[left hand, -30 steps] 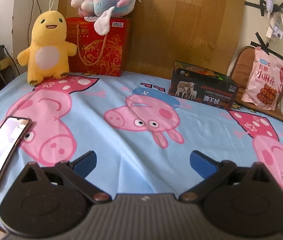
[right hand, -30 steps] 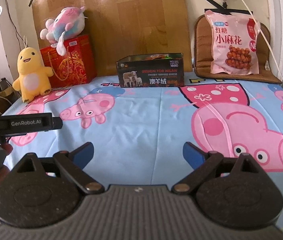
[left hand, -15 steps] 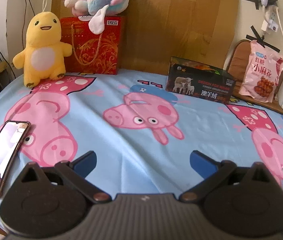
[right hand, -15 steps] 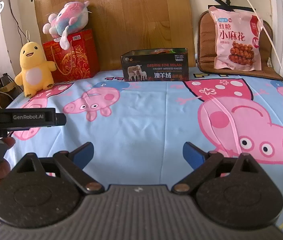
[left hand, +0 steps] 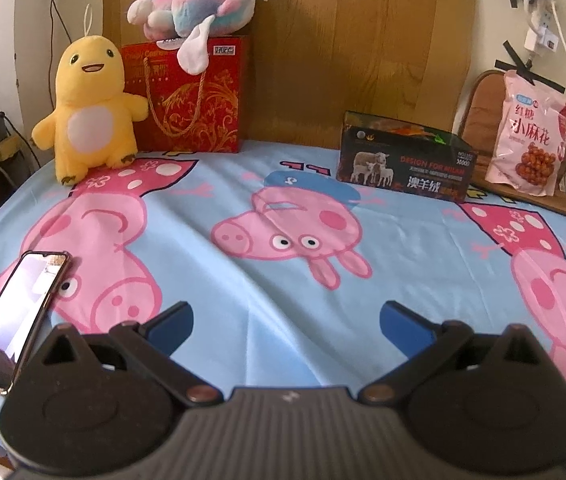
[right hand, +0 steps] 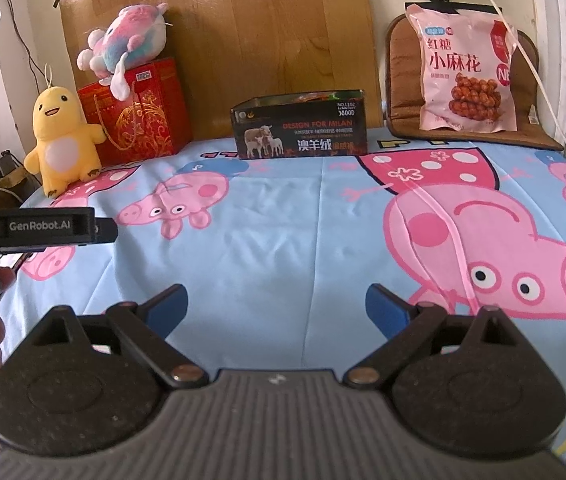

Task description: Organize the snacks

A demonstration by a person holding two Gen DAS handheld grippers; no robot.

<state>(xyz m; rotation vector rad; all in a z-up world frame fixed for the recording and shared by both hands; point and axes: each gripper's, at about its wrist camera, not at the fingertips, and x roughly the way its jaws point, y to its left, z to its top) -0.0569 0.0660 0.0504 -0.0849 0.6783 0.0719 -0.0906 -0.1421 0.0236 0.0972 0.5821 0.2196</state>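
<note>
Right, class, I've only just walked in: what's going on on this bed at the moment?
A person holds two grippers over a cartoon-pig bedsheet. Nothing is being handled: the left gripper and right gripper have their jaws open and empty. The pink snack bag leans on a brown cushion at the back, right of a dark open box. A phone lies near the left gripper.

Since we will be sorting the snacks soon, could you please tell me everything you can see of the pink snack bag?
The pink snack bag is a glossy plastic pouch, looking sealed and full, printed with large red Chinese characters and a picture of brown twisted fried snacks. It stands nearly upright, tilted back against the brown cushion, which is propped at the wall in the far right corner. Its bottom edge rests on the cushion's lower part. A white cable crosses in front of its right side. Neither gripper touches it.
</note>
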